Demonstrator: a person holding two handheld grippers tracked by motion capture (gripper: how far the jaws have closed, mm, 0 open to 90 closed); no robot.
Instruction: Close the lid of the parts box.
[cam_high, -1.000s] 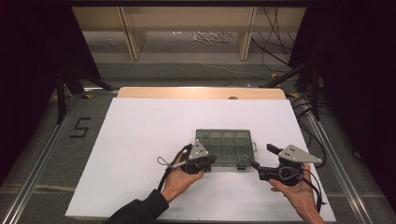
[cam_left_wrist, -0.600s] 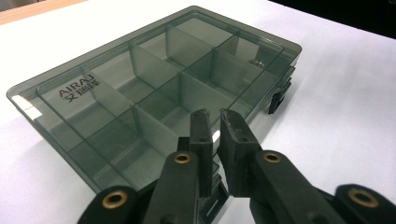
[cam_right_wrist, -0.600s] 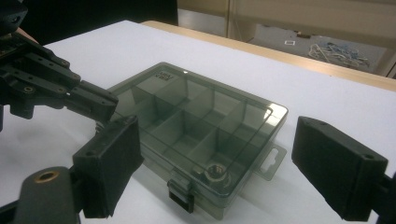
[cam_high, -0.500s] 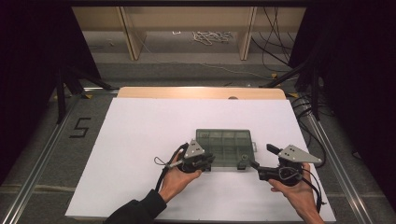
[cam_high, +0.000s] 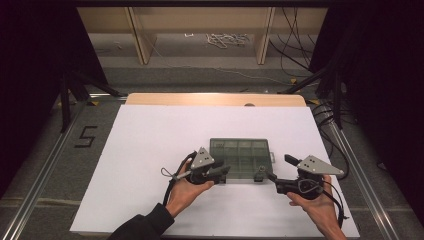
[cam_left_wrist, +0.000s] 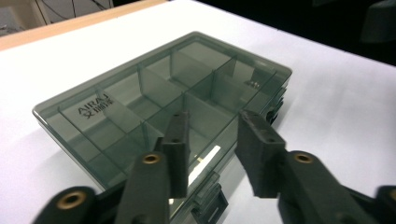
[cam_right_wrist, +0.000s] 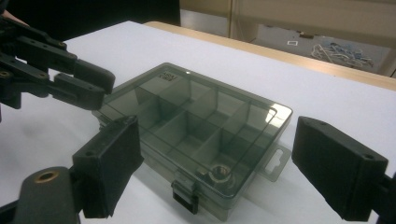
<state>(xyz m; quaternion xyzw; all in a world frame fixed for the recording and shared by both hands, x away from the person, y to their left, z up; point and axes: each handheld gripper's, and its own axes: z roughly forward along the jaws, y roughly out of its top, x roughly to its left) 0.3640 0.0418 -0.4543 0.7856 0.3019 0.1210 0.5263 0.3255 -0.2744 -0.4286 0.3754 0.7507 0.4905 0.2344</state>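
White table (cam_high: 150, 150) carries the closed compartment box (cam_high: 241, 157) near its front edge; left gripper (cam_high: 224, 171), jaws narrowly parted and empty, and right gripper (cam_high: 264, 174), jaws wide and empty, should be aligned squarely on the front latches (cam_right_wrist: 183, 196) before prying

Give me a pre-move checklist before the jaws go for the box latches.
1. Lid of the compartment box shut and flat: ok.
2. Left gripper open, jaws over the near edge by a latch: ok.
3. Right gripper open wide, jaws either side of the box's near corner: ok.
4. Other front latch in sight and closed: ok.
5. Small metal part inside the near corner compartment, could shift when the lid lifts: cannot tell if loose.
6. Box flat on the white table: ok.
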